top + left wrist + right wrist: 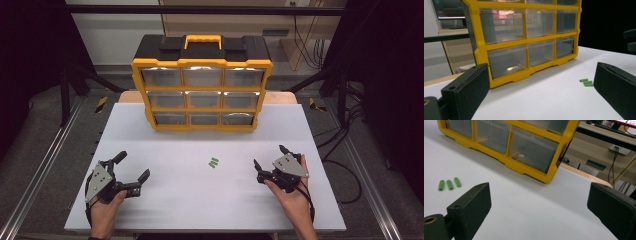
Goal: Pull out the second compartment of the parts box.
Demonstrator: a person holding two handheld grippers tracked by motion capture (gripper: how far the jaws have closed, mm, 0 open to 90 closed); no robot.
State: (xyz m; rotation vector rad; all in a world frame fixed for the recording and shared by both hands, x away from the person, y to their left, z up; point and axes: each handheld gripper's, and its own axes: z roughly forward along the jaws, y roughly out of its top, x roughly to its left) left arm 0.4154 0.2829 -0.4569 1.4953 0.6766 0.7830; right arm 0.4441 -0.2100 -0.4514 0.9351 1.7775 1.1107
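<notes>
Three small green pegs (213,162) lie side by side on the white table top (200,200), in front of a yellow drawer cabinet (202,90) with clear drawers. The left gripper (133,169) rests low at the front left, open, with nothing between its jaws. At the front right the right gripper (269,158) is open too and holds nothing. From the left gripper view the green pegs (586,82) lie just left of the right jaw, with the cabinet (524,40) behind. From the right gripper view the green pegs (449,184) lie at far left, the cabinet (524,147) beyond.
The cabinet carries a black top with a yellow handle (202,41). Metal rails (45,165) run along both sides of the table. Cables (345,165) trail off to the right. Bare white surface lies between the grippers and the pegs.
</notes>
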